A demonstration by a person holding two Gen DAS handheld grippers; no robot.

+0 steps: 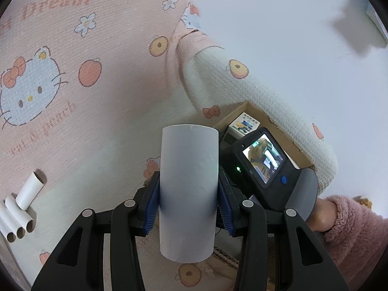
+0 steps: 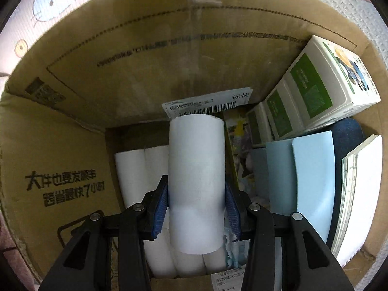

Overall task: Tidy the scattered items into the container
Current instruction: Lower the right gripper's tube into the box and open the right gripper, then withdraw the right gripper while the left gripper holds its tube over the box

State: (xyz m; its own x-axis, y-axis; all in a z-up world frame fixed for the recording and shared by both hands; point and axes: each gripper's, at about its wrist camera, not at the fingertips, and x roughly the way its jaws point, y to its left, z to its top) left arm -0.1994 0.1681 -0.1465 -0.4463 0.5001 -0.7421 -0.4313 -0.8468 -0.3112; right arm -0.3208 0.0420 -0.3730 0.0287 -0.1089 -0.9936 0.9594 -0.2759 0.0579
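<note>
My left gripper [image 1: 188, 195] is shut on a white cardboard tube [image 1: 188, 181], held above a pink cartoon-print blanket [image 1: 72, 84]. Several more white tubes [image 1: 21, 208] lie on the blanket at the far left. The cardboard box [image 1: 281, 131] shows behind, partly hidden by the right gripper's body [image 1: 266, 160] and a hand in a pink sleeve [image 1: 346, 223]. In the right wrist view my right gripper [image 2: 196, 205] is shut on another white tube [image 2: 196, 181], pointing down into the cardboard box [image 2: 60, 126], just above white tubes [image 2: 135, 169] lying on its bottom.
Inside the box, at the right, stand green-and-white cartons [image 2: 312, 92], light blue sheets [image 2: 303, 174], a dark blue item [image 2: 349, 131] and a notebook [image 2: 361, 194]. A shipping label [image 2: 208, 104] lies against the far wall. A white floor [image 1: 291, 36] lies beyond the blanket.
</note>
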